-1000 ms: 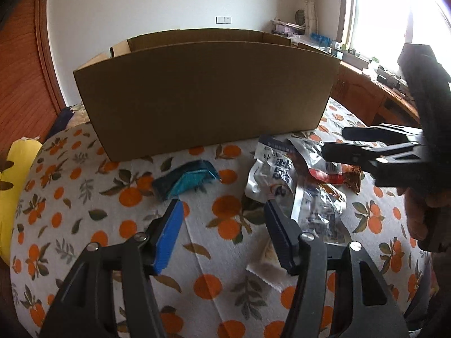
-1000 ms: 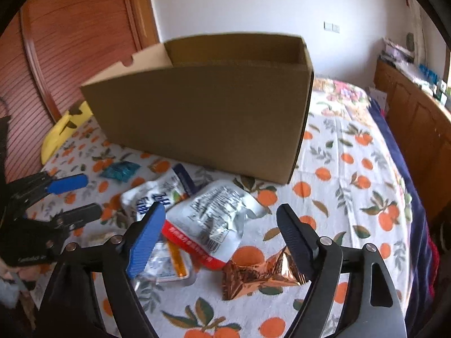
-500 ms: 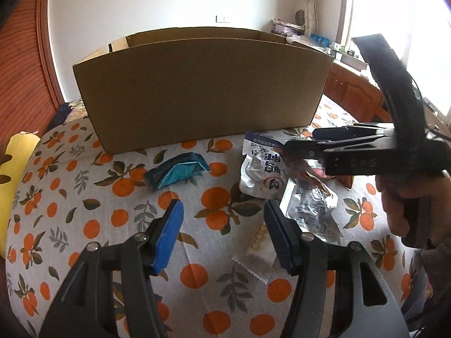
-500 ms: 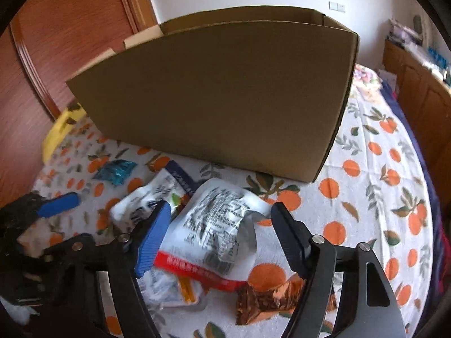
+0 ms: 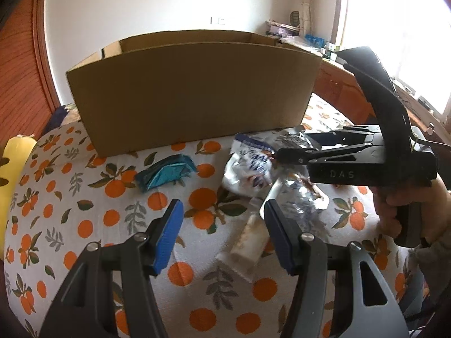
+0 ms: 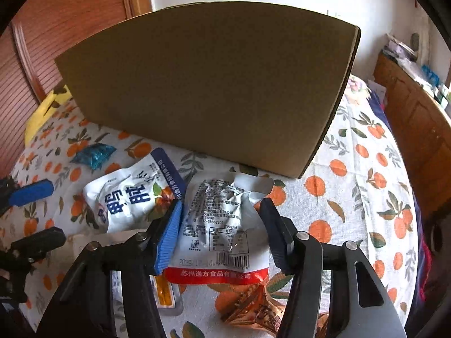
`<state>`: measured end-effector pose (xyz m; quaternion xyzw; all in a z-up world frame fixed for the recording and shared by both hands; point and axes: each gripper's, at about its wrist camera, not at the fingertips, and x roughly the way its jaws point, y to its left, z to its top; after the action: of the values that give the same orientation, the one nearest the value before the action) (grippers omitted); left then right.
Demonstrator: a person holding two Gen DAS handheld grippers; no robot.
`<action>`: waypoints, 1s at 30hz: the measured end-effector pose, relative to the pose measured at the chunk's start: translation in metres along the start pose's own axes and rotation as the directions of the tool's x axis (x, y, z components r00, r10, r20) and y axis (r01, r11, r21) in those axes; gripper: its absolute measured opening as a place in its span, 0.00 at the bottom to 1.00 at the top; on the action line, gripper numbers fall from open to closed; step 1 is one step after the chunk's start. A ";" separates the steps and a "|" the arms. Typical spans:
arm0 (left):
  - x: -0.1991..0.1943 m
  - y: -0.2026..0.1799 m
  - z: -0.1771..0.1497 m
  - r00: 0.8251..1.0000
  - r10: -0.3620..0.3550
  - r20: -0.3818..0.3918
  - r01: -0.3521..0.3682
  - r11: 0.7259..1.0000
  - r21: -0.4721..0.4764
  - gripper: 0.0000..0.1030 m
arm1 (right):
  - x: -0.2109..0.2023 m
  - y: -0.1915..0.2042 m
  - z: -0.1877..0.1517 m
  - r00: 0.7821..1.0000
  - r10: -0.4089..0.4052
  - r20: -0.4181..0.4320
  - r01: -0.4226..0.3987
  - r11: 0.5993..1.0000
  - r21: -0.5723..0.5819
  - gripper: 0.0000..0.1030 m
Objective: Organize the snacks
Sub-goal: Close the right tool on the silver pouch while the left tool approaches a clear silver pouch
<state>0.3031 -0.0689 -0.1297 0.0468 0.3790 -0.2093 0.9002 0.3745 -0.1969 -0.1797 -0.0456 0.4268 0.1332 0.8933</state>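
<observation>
A tall cardboard box (image 5: 191, 90) stands on the orange-print cloth; it also fills the right wrist view (image 6: 208, 84). In front of it lie several snack packets. My right gripper (image 6: 220, 233) is open, its jaws either side of a white packet with a red bottom strip (image 6: 222, 225). A white and blue packet (image 6: 132, 194) lies left of it and a copper foil packet (image 6: 253, 307) below. My left gripper (image 5: 222, 236) is open and empty above the cloth, near a pale wrapped bar (image 5: 248, 248). A teal packet (image 5: 166, 171) lies further left.
A yellow cushion (image 5: 14, 163) lies at the left edge. A wooden wardrobe (image 6: 56, 28) stands at the left, a wooden cabinet (image 6: 417, 129) with clutter on the right. My right gripper (image 5: 284, 155) also crosses the left wrist view.
My right gripper has moved forward and down over the white packet with the red strip, so its jaws now flank it. My left gripper has drawn back a little.
</observation>
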 end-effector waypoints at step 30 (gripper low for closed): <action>0.051 -0.093 0.028 0.973 -0.047 -0.225 0.136 0.907 0.398 0.61 | -0.010 -0.031 -0.005 0.987 0.140 0.078 -0.143 0.989 0.037 0.55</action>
<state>0.3153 -0.1773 -0.1384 0.2389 0.4214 -0.3203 0.8141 0.3734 -0.2297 -0.1767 0.0089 0.3980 0.1886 0.8978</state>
